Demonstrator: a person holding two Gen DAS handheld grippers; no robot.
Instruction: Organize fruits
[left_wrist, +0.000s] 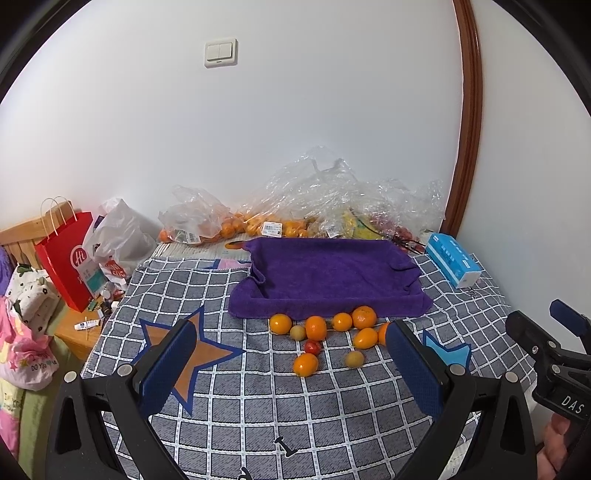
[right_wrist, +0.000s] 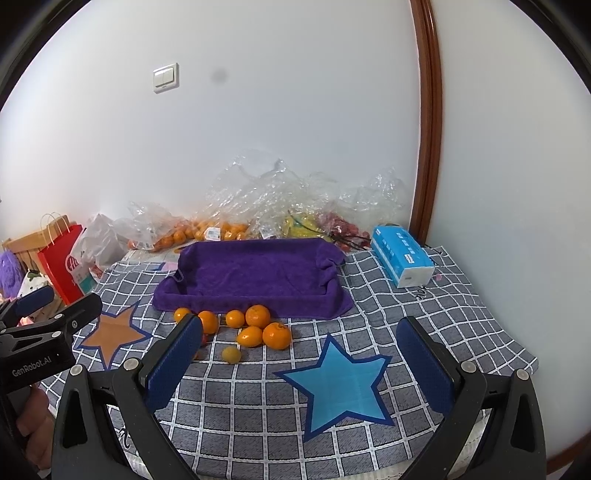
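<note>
Showing only leftward: red fruit (left_wrist: 312, 346) unobstructed.

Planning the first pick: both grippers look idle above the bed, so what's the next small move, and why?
Probably ease the left gripper forward and down onto the nearest orange fruit. Both it and the right gripper are open and hold nothing, the purple towel-lined tray holds no fruit yet, and that fruit sits apart from the cluster, almost centred between the left fingers, so a clean grasp looks likely.
</note>
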